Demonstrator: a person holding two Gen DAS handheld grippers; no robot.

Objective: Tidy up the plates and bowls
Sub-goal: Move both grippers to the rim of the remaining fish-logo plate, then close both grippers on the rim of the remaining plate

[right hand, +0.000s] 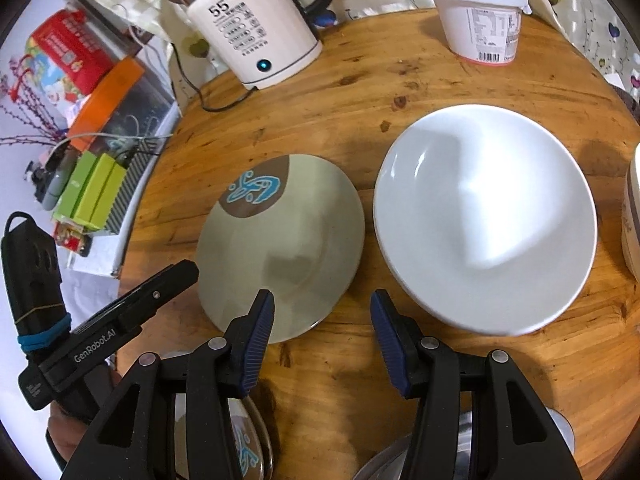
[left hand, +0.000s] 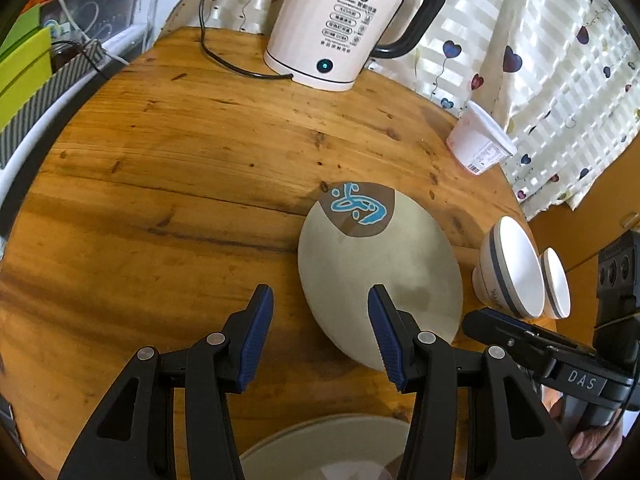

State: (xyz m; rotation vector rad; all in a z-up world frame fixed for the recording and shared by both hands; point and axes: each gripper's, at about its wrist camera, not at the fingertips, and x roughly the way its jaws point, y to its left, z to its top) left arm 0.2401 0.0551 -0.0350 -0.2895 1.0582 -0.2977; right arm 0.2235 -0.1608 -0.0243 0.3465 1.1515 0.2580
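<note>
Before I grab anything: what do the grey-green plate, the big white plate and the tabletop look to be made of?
Grey-green plate: probably glazed ceramic or stoneware with a soft satin sheen and a printed brown patch with blue motif; melamine can't be ruled out.
White plate: likely glossy glazed porcelain, going by its sharp window reflections.
Tabletop: varnished wood, with visible grain, knots and plank seams.

In the left wrist view a pale plate [left hand: 320,452] at the bottom edge is cut off by the frame and half hidden behind the left tongs [left hand: 320,336], and the smaller of two bowls [left hand: 556,284] is mostly covered by the larger bowl [left hand: 508,268]. In the right wrist view a patterned plate [right hand: 244,440] and a metal vessel [right hand: 384,460] lie largely behind the right tongs [right hand: 322,340], so their shapes cannot be told. A cream container [right hand: 632,216] there is cut by the right edge.
</note>
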